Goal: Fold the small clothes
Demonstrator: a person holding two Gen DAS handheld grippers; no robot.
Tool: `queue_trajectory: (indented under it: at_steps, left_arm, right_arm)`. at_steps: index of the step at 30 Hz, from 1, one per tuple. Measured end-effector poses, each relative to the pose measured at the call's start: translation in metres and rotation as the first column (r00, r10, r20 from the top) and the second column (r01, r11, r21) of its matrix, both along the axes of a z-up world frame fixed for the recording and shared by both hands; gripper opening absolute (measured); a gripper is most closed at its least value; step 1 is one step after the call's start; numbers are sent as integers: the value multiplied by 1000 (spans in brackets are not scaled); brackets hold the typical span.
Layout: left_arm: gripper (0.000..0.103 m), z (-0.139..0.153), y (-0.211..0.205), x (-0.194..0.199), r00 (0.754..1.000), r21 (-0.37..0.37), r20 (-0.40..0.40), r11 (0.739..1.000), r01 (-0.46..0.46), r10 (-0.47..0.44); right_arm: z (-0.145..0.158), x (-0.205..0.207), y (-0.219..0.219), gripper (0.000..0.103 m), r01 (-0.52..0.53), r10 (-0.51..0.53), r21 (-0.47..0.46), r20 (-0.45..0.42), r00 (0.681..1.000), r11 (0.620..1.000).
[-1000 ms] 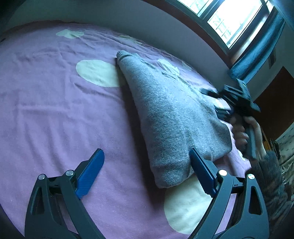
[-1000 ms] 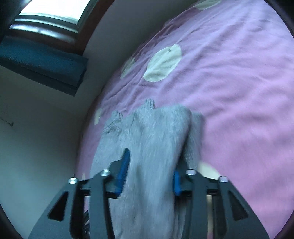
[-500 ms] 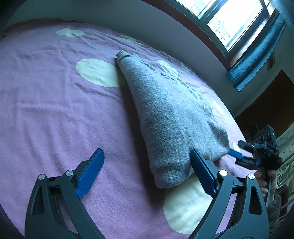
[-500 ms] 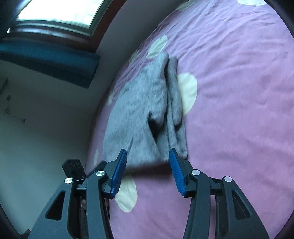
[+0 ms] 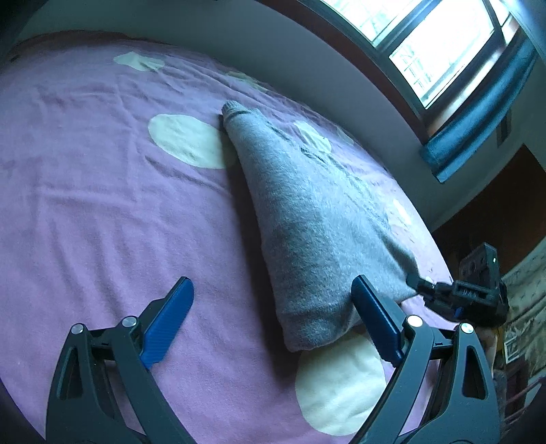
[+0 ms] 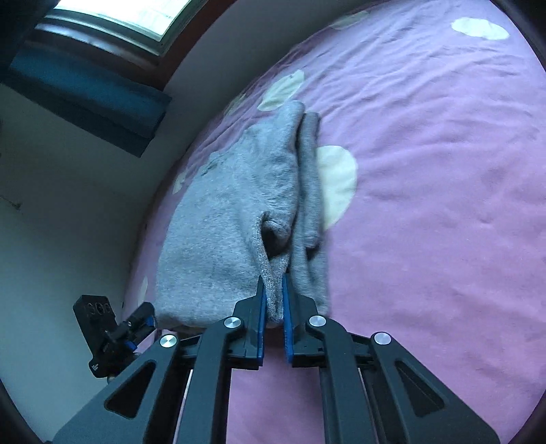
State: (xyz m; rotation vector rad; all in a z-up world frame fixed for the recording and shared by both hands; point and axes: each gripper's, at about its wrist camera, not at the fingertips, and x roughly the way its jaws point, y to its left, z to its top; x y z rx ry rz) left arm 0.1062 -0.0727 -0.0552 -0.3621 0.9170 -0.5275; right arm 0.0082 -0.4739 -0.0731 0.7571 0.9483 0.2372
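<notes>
Right wrist view: my right gripper is clamped on a raised fold at the near edge of the grey knit sweater, and its blue pads pinch the cloth between them. Half a second ago those jaws stood apart just short of the hem; a second ago the hand was well over the garment.

Half folded, the sweater lies on the purple bedspread with pale spots, narrow end far toward the wall under the window. A dark hollow in the fold just beyond my fingers hides how the layers stack. One sleeve runs along the right side, its end blurred.

From the left wrist view, my left gripper hangs wide open above the bedspread, holding nothing and unmoved. Its right finger covers part of the sweater's near hem. My right gripper shows at the right, tip at the sweater's corner. A black housing hides the jaws, and the hand behind is mostly cut off.
</notes>
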Motion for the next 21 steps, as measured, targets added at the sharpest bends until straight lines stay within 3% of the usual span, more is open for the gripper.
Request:
queue_trajectory:
  at_steps: [5,9,14,17,20,21]
  left_arm:
    - [91,-4,-9,-1,1000,101,14,995,11,-12]
    - [91,-5,-10,-2,1000,102,13,995,11,-12]
    - [91,-5,-11,-2,1000,102,15,995,10,-12]
    - [91,-5,-12,1,1000,101,15,995,11,-13]
    - [91,-6,-13,1,1000,105,16,994,10,-12]
    - [91,-6,-14,1,1000,106,16,994,11,-12]
  right_arm:
    - [-21,0,-4,8,-8,9,45,-12,1000,999]
    - [-28,-3,-11,8,-9,8,112,5,1000,994]
    - [-24,-6,-10,8,-4,2,119,18,1000,993]
    - [-19,-9,-12,13,15,-18,148,23,1000,989]
    - [-8,-10,-15,33,49,-55,118,43,998,992]
    - [-5,-9,-16,50,68,-72,95,47,996,993]
